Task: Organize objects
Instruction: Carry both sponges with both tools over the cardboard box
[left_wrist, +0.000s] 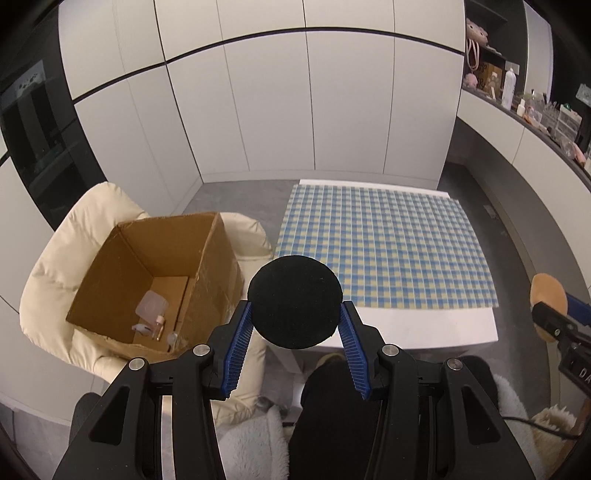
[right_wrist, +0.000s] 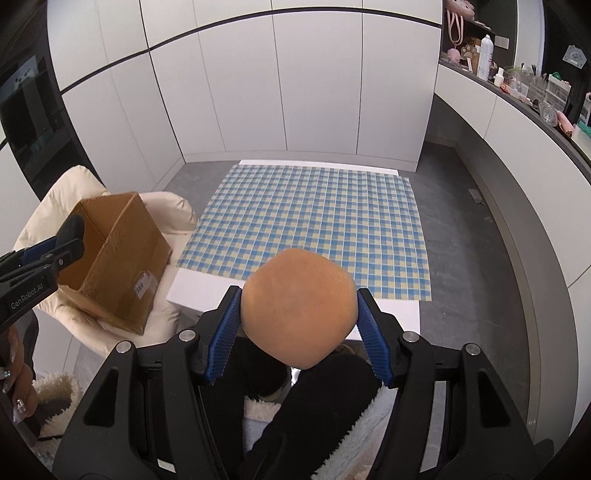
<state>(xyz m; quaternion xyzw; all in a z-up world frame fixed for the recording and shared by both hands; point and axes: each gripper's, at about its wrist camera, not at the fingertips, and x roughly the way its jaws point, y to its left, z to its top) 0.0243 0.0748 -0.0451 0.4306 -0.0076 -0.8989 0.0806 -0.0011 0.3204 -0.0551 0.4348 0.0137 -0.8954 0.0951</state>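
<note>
cardboard box (left_wrist: 147, 280) at nine o'clock is already holding a few small bottles (left_wrist: 151, 314). left gripper (left_wrist: 295, 317) is pinching a black round puff (left_wrist: 294, 301), right gripper (right_wrist: 298, 314) is pinching an orange puff (right_wrist: 299, 310); both are hanging above the checked cloth (left_wrist: 384, 243), looking unboxed yet.

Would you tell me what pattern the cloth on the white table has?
The cloth is a blue-and-pale-yellow check, clearest in the right wrist view.
</note>
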